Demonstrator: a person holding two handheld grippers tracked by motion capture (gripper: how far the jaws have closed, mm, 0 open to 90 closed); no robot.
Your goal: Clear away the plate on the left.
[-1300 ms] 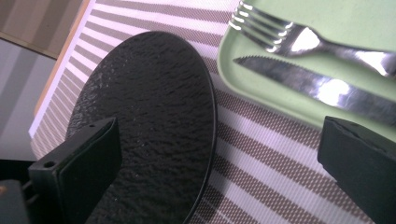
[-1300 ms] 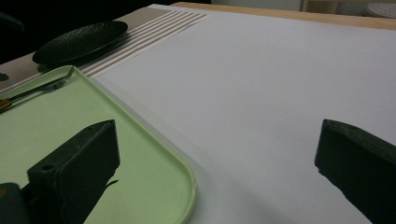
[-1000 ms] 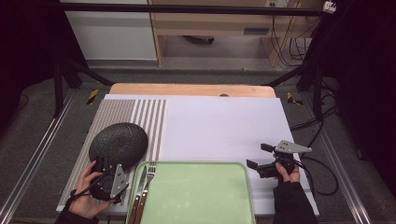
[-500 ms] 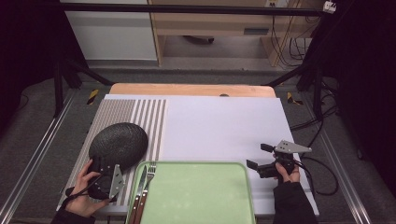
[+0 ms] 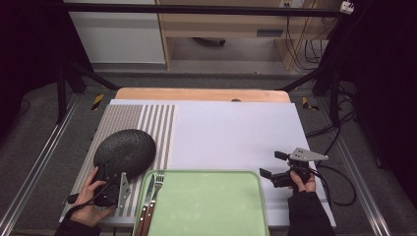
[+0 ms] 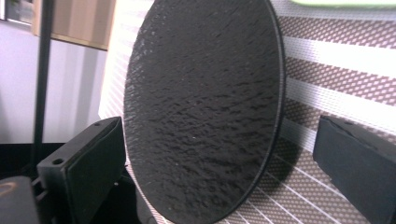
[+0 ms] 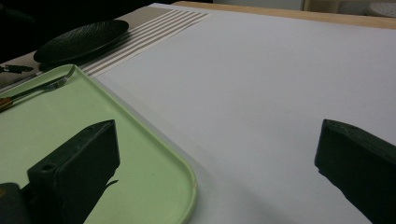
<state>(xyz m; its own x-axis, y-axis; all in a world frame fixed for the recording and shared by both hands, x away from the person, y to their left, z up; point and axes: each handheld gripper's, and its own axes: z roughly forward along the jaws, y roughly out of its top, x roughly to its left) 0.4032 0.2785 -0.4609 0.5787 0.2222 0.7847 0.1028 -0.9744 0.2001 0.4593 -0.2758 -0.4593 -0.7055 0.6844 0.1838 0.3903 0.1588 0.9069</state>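
Left gripper (image 5: pixel 111 178), open wide, straddles one black plate (image 5: pixel 125 153); right gripper (image 5: pixel 273 165) gapes empty.

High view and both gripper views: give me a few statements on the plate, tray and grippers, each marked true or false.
1. The black plate lies on the striped mat. True.
2. The left gripper is shut on the plate. False: in the left gripper view its jaws stand wide apart, one on each side of the plate's near edge.
3. A fork lies at the left edge of the green tray. True.
4. The right gripper holds the tray. False: it is open, beside the tray's right corner, over the white sheet.
5. The plate sits in the tray. False: it lies beside it.
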